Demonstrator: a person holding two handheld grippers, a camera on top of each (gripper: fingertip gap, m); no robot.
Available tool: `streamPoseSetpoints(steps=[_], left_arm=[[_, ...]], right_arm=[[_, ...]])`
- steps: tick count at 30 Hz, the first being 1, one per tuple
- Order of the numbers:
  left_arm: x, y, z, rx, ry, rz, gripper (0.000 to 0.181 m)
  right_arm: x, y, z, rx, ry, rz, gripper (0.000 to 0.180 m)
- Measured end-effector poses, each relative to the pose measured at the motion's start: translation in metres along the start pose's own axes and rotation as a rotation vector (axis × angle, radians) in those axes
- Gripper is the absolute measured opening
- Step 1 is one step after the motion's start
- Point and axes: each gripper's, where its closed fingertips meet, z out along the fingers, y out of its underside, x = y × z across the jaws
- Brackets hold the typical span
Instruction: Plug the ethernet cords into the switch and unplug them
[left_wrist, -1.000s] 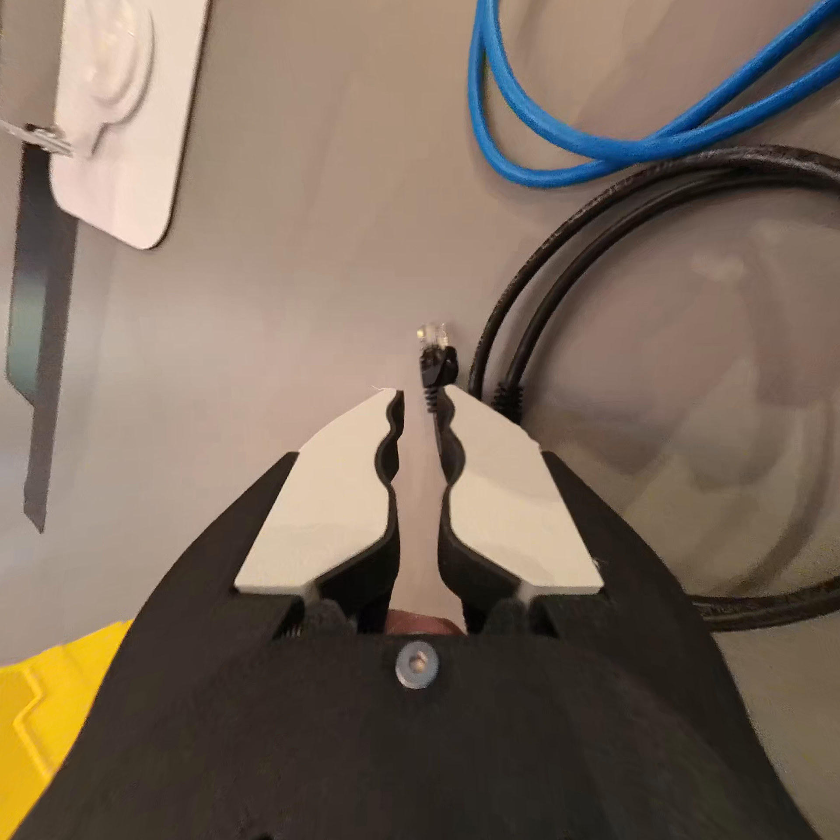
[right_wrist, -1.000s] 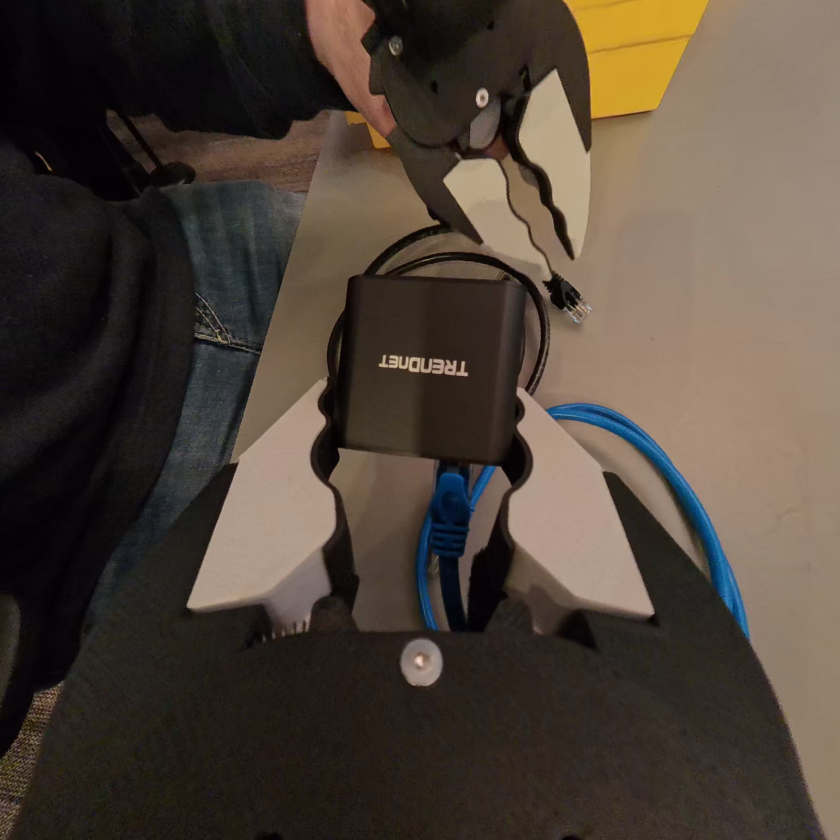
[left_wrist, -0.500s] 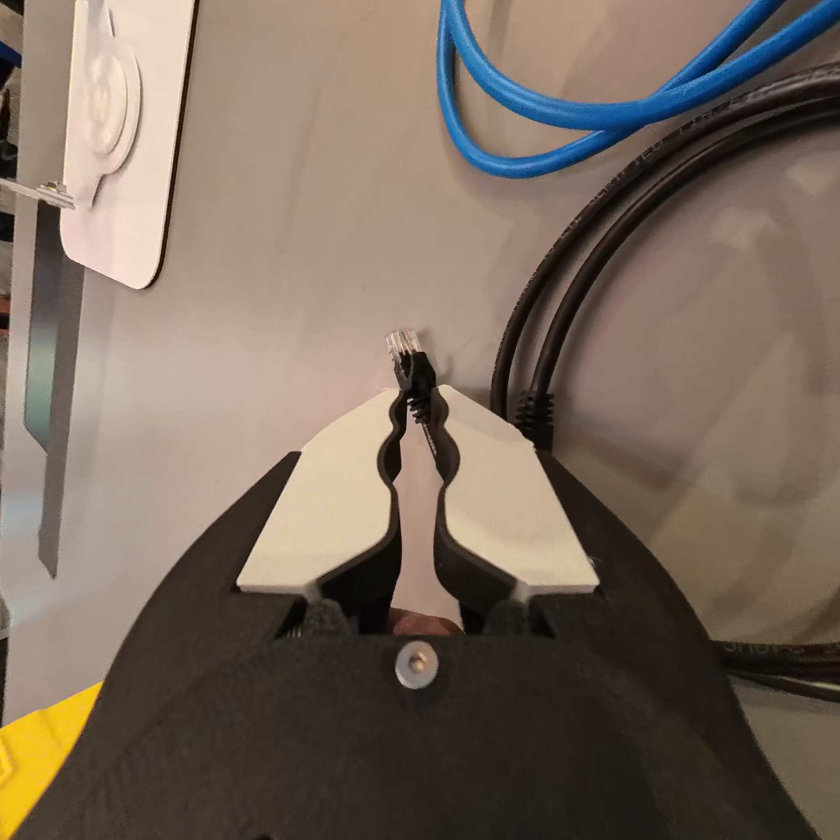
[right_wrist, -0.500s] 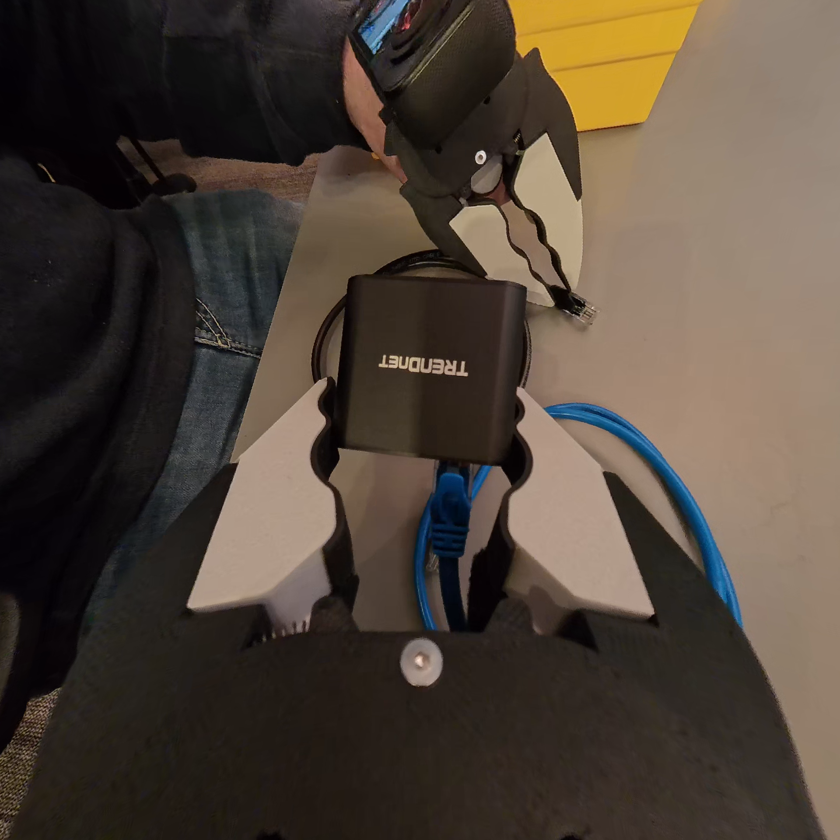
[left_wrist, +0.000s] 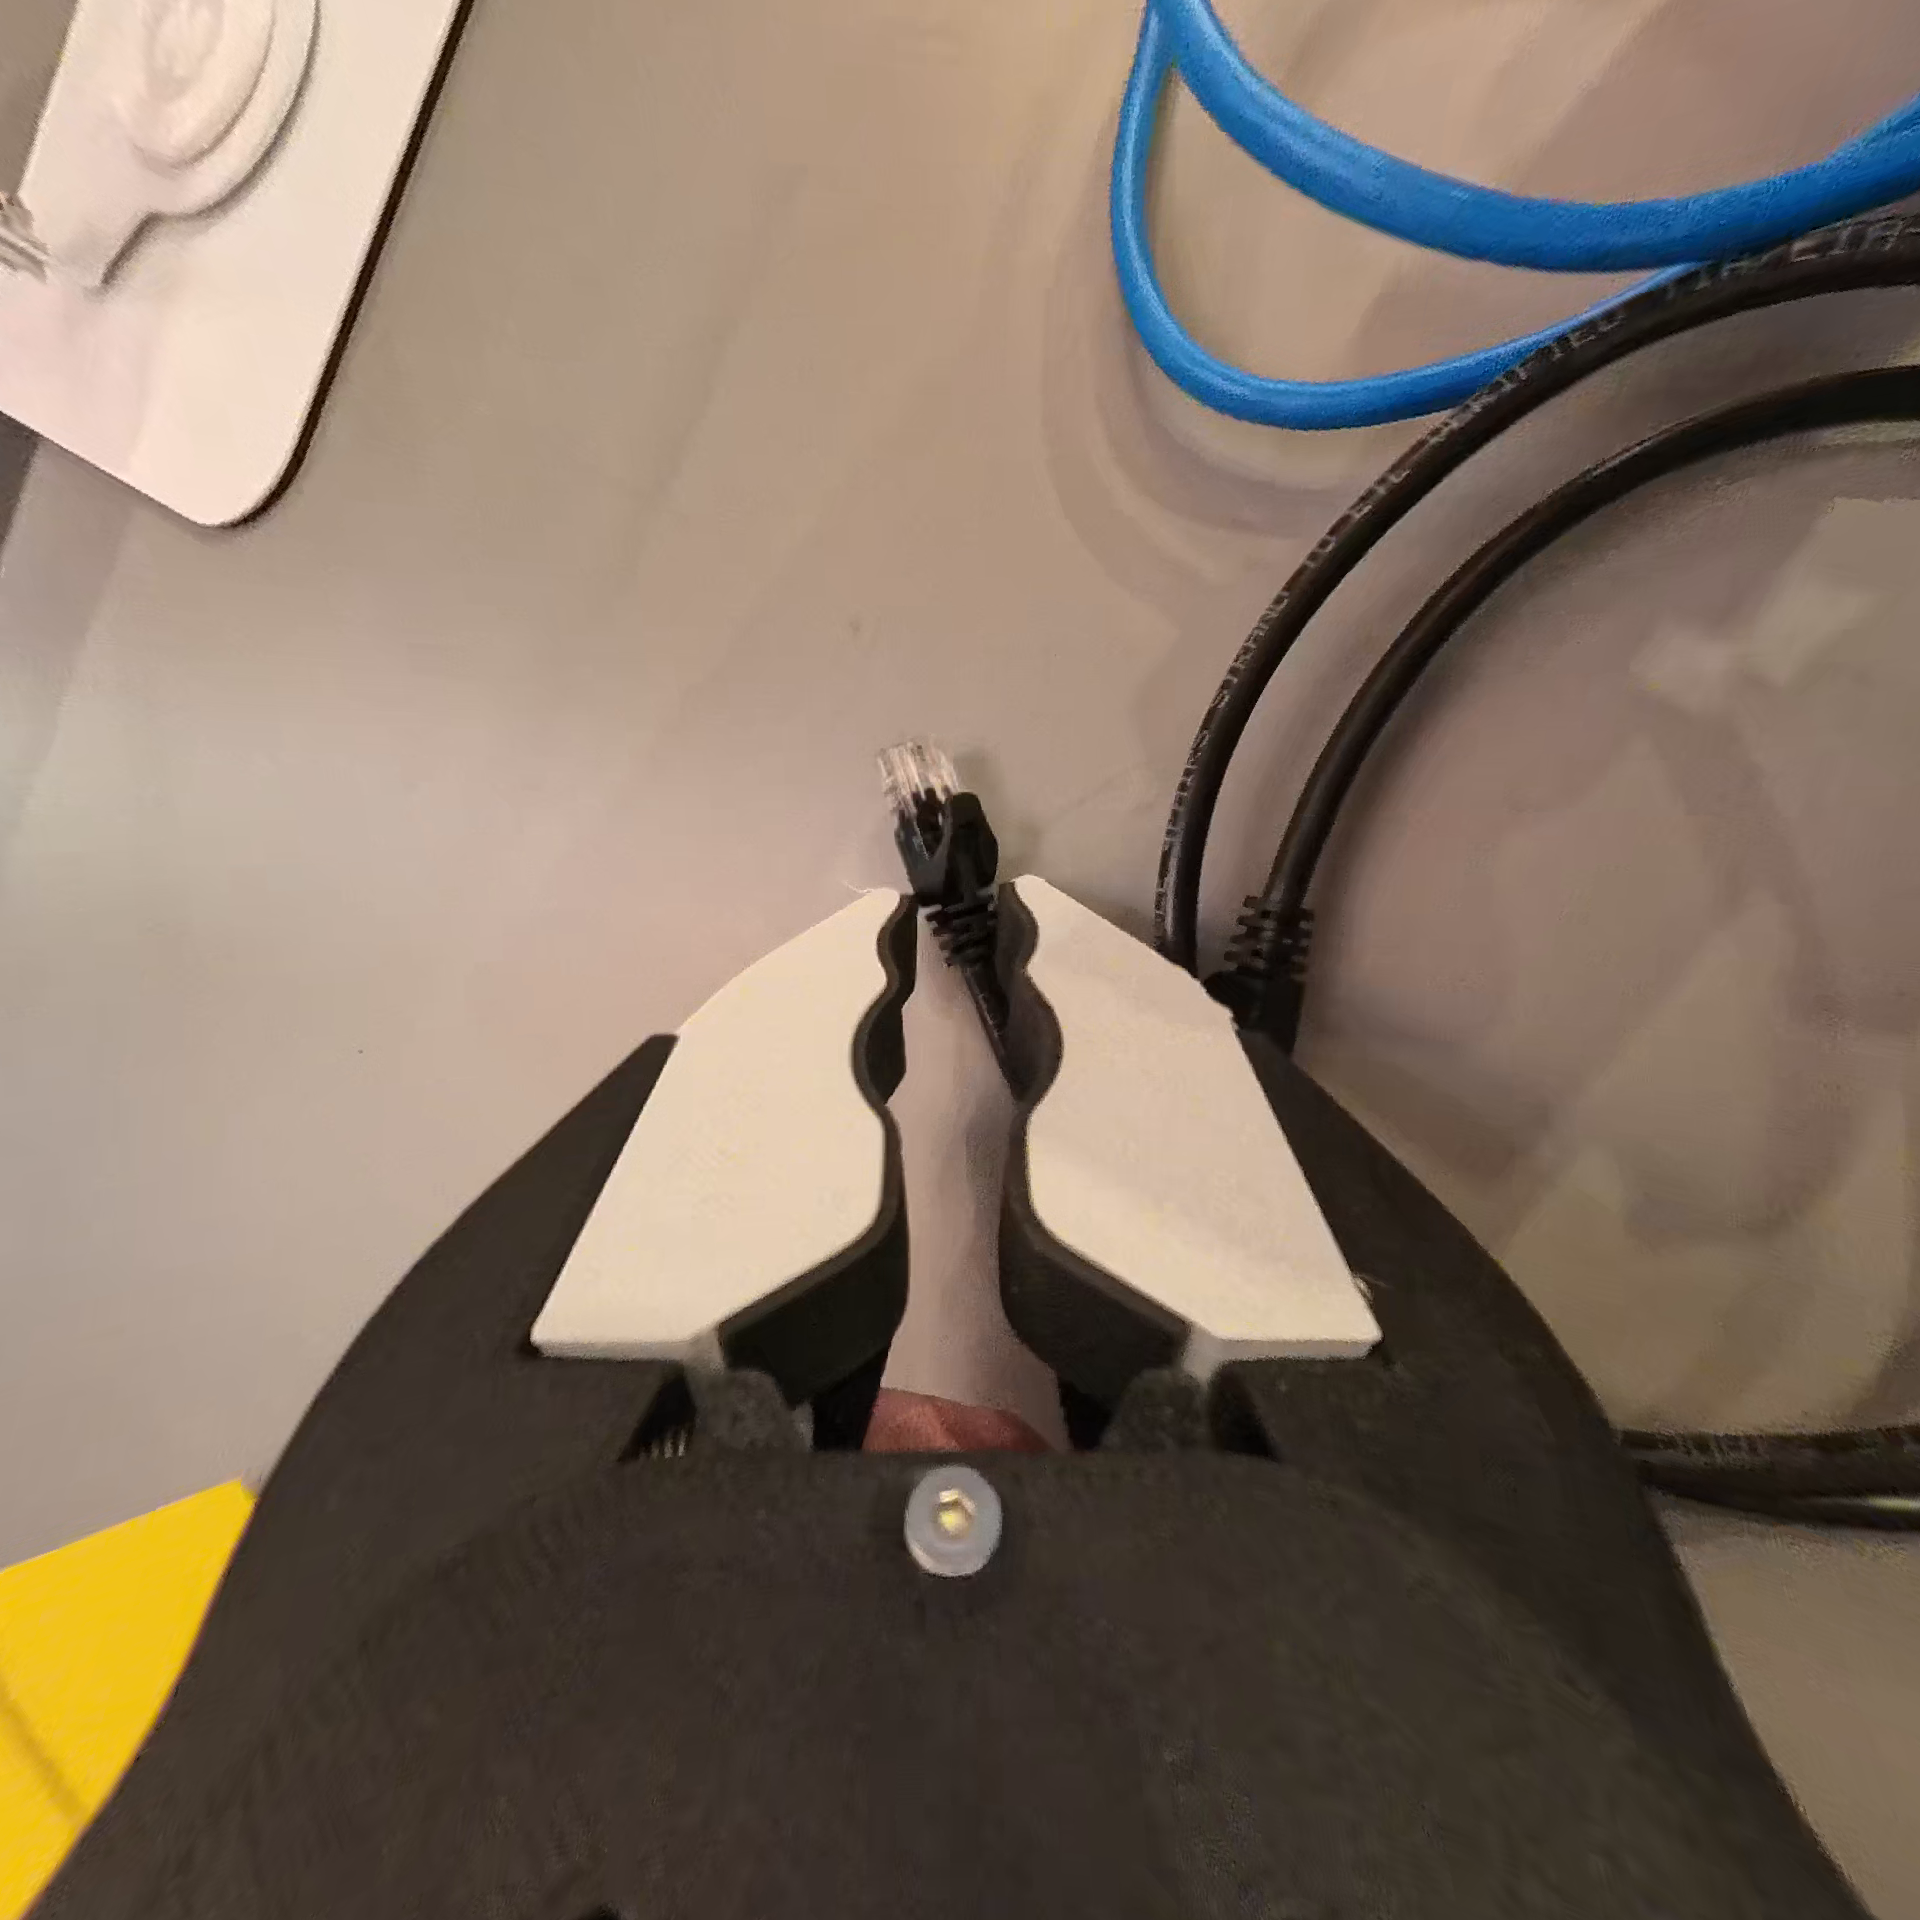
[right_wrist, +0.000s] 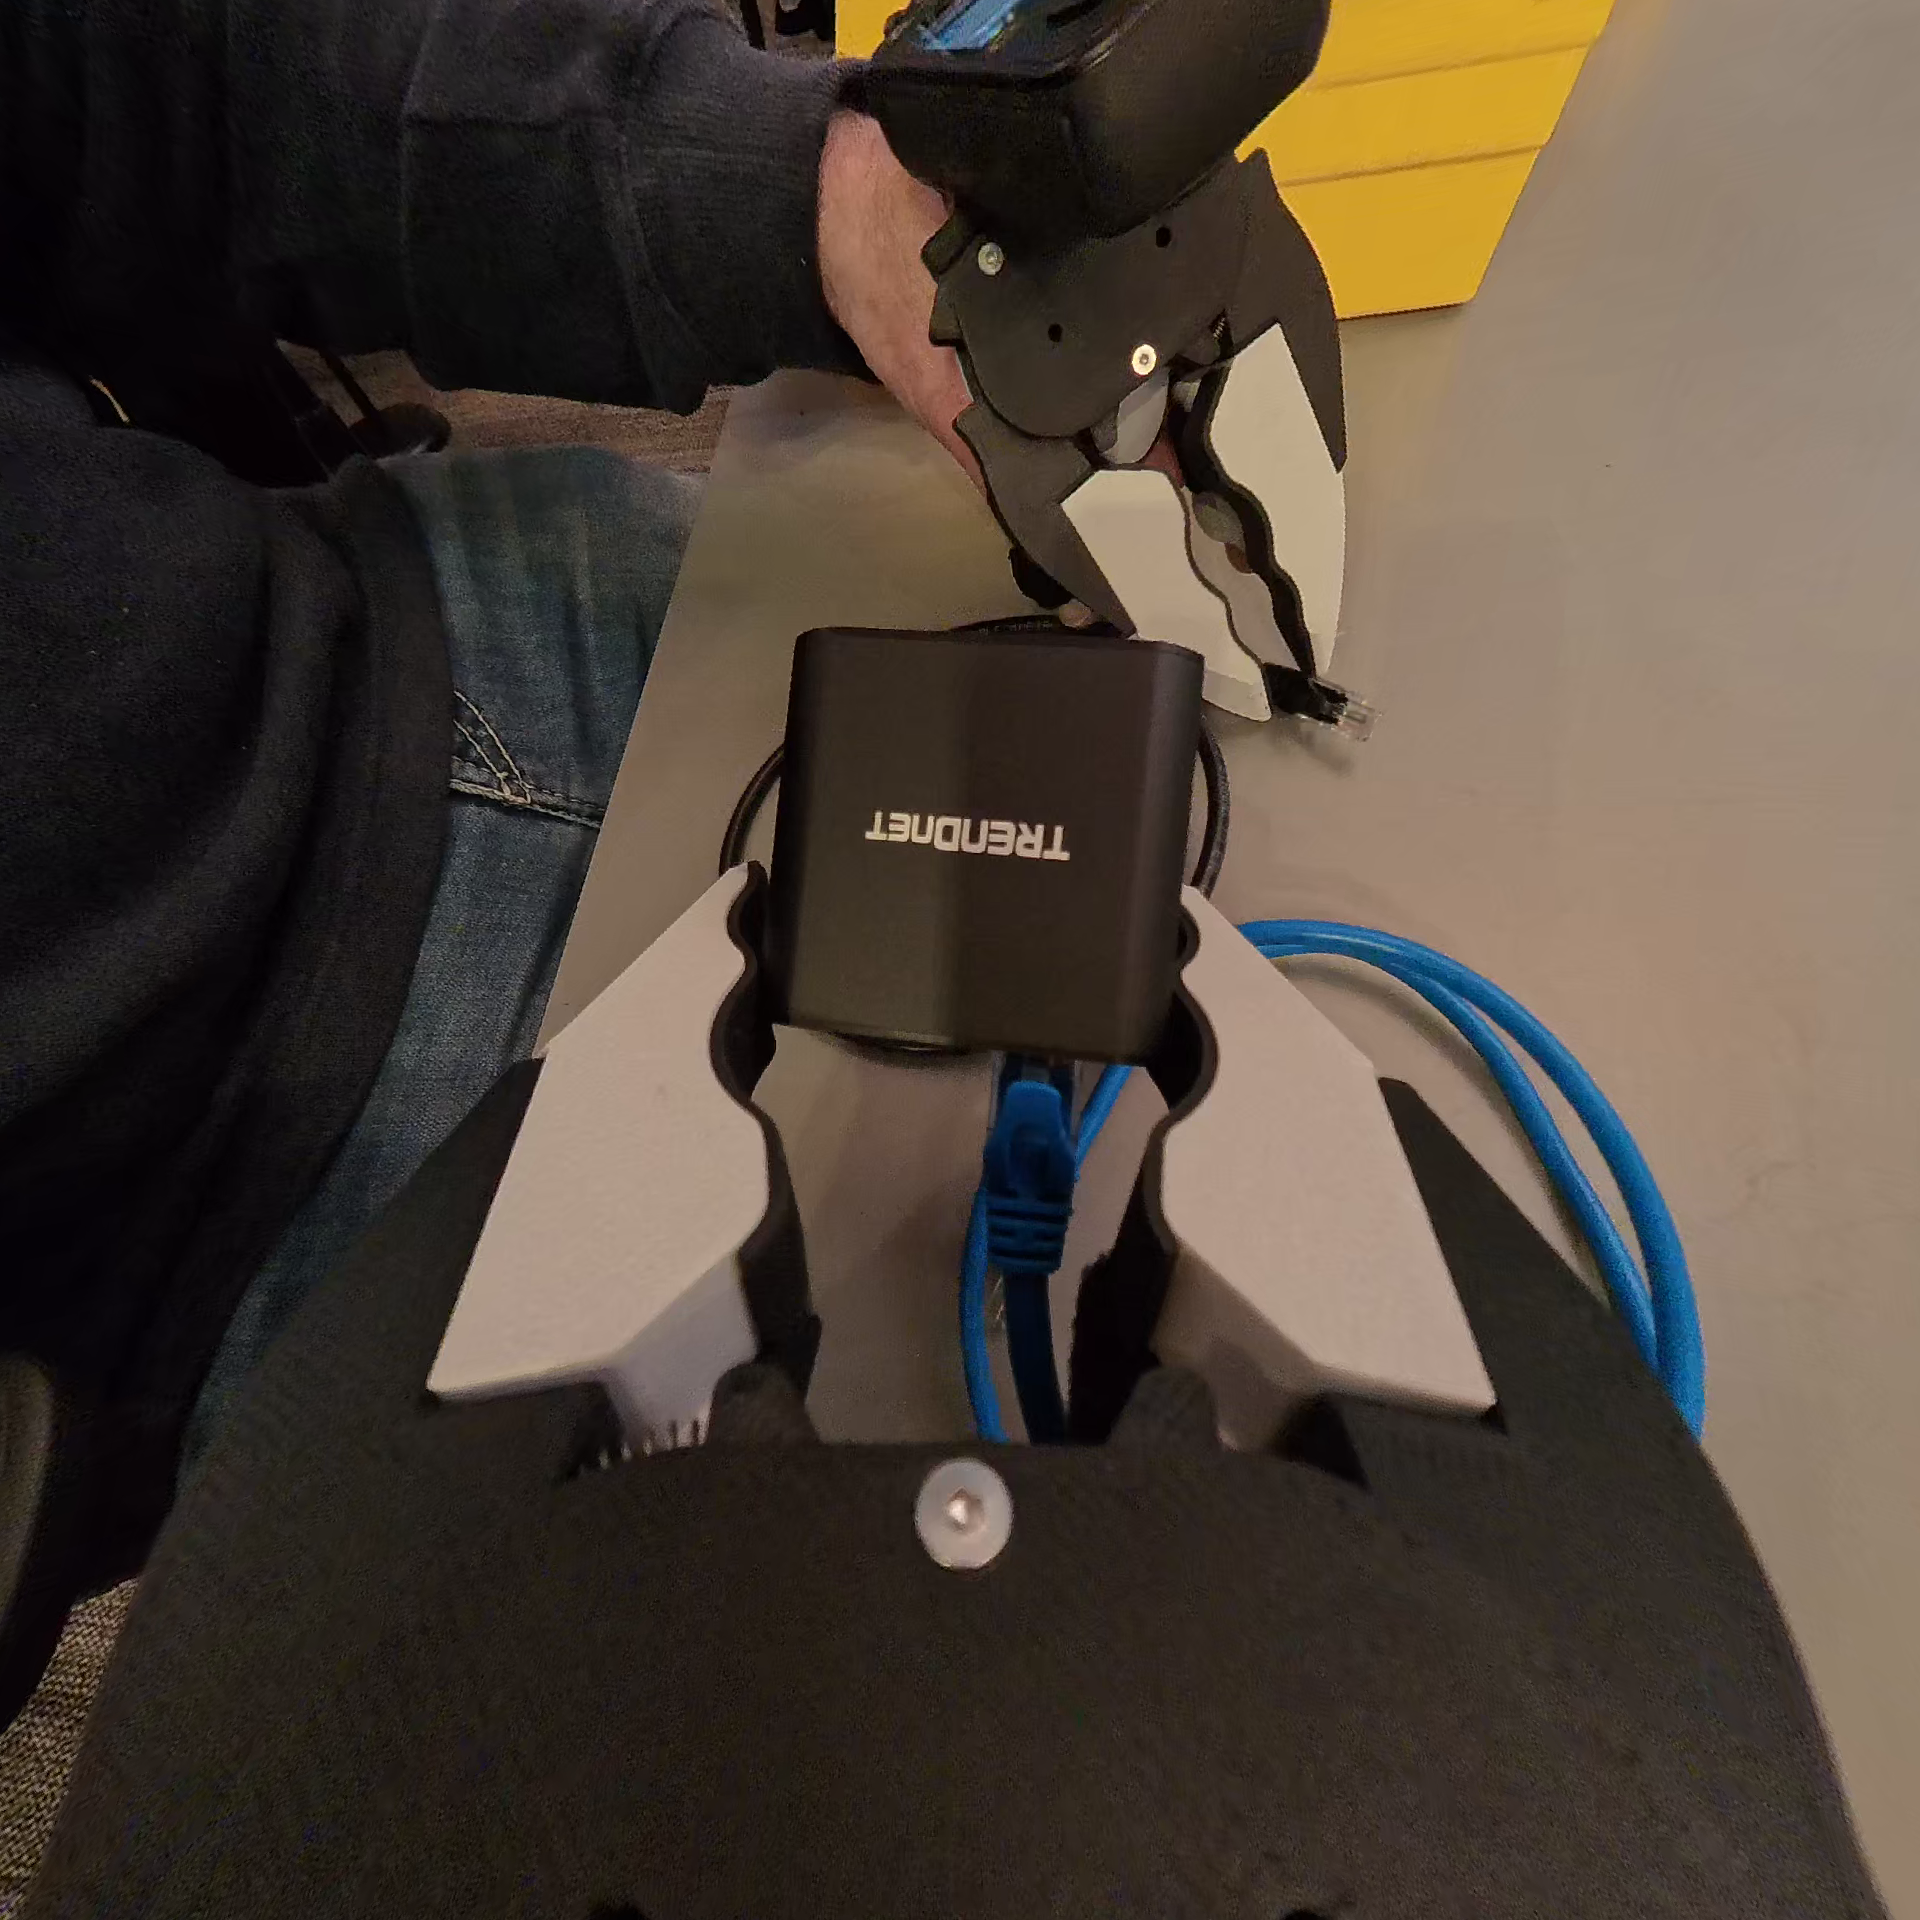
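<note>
Pinching black ethernet plug (left_wrist: 940, 831), left gripper (left_wrist: 956, 904), right gripper (right_wrist: 971, 914) clamping white-lettered black switch (right_wrist: 987, 831)

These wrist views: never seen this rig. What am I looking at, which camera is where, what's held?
No robot here: a person holds a black-and-white two-finger gripper in each hand, and each carries a wide-angle camera looking along its fingers.

In the left wrist view, the left gripper is closed on the black ethernet cord with a clear plug, just behind the plug.

In the right wrist view, the right gripper clamps the small black box-shaped switch by its sides. A blue ethernet cord is plugged into the switch's near face. The left gripper shows farther off, beside the switch.

All of it is over a grey table, which also holds a white card and a yellow block.
</note>
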Motion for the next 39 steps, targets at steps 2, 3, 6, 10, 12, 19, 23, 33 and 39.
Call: streamPoseSetpoints(steps=[2,3,6,10,12,19,23,33,39], left_arm=[[-0.001,0.000,0.001,0.011,-0.006,-0.025,0.014],[-0.002,0.001,0.000,0.013,-0.010,-0.038,0.014],[-0.005,0.001,0.000,0.011,-0.054,-0.022,0.014],[-0.005,0.004,-0.001,0.007,-0.030,-0.058,0.013],[-0.002,0.004,-0.003,0.008,0.025,-0.084,0.012],[0.005,-0.014,-0.029,0.067,0.246,-0.129,0.012],[0.012,-0.033,-0.051,0.127,0.394,-0.151,0.012],[0.073,-0.011,-0.019,-0.011,0.521,0.088,0.014],[0.049,-0.022,-0.021,0.055,0.277,0.153,0.038]], right_arm=[[0.000,0.000,0.000,0.002,0.000,0.000,0.071],[0.001,-0.001,0.000,0.003,0.001,0.000,0.071],[0.000,-0.001,0.000,0.003,0.000,-0.001,0.071],[0.000,0.000,-0.002,0.000,0.002,0.000,0.071],[0.000,0.000,-0.003,0.001,0.004,0.002,0.071],[0.002,0.002,-0.004,0.004,0.006,0.008,0.071],[0.002,0.003,-0.004,0.002,0.009,0.009,0.070],[0.002,0.004,-0.008,0.005,0.012,0.014,0.071],[0.003,0.007,-0.009,0.012,0.014,0.018,0.071]])
